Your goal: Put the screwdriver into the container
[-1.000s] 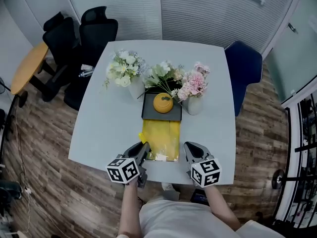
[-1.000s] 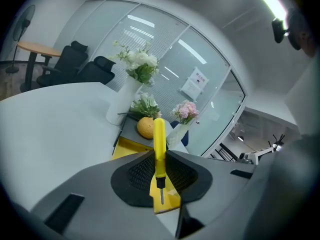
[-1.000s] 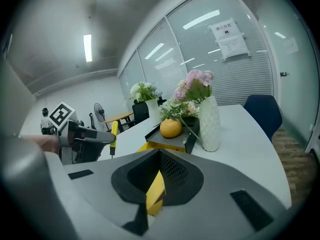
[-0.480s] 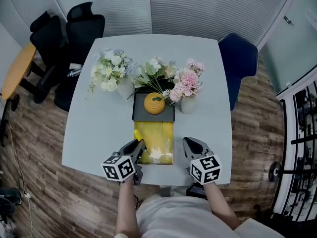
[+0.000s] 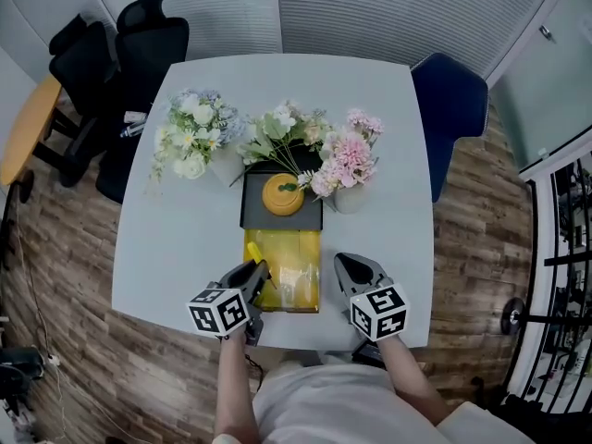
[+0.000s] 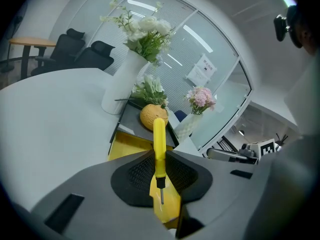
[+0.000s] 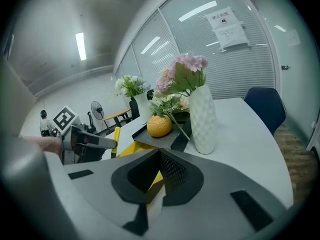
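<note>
Here, the left gripper [image 6: 160, 153] holds the screwdriver [image 6: 159, 134] between its jaws. The jaws are closed narrowly on the lower part of the yellow handle; the handle points away from the camera and the short metal tip points back toward it. In the head view this gripper lies at the near left corner of the yellow container [image 5: 289, 248], with the screwdriver over that corner. The container rests on the pale worktop [image 5: 185, 229], near its front edge. The right gripper [image 7: 160, 155] is just right of the container; its jaws are drawn together at the tips, with nothing between them. Directly behind the container, and touching it, is a dark tray [image 5: 253, 218] that carries an orange pumpkin-shaped ornament [image 5: 282, 194]. A white vase [image 7: 202, 119] of pink flowers [image 5: 347, 155] stands at the tray's right. Two further bunches of pale flowers stand behind the tray and to its left.
</note>
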